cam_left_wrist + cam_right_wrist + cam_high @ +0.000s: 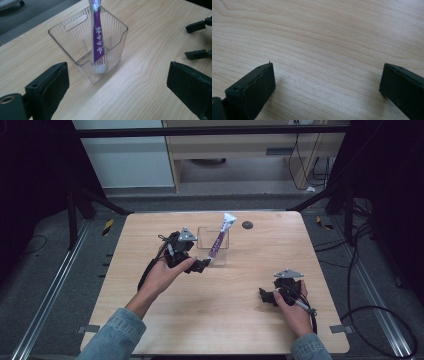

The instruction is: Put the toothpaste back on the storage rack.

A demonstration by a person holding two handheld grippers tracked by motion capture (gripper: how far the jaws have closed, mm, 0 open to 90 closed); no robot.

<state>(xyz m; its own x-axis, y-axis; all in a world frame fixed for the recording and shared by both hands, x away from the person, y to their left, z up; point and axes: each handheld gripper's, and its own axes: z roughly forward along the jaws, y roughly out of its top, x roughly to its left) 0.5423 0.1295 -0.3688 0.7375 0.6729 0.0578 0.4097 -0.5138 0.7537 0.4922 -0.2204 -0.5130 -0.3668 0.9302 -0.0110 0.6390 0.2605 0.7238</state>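
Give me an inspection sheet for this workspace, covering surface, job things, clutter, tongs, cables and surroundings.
Surface: light wooden table, bare grain.
Job's things: purple-and-white tube stands cap down, leaning in a clear ribbed container.
Clutter: one dark round spot near the far edge.
Tongs: left tongs open, container ahead of them, nothing between the jaws; right tongs open over bare wood.
Cables: black cable trails from the left tongs; more cables on the floor to the right.
Surroundings: grey floor, dark frame, cabinet behind.
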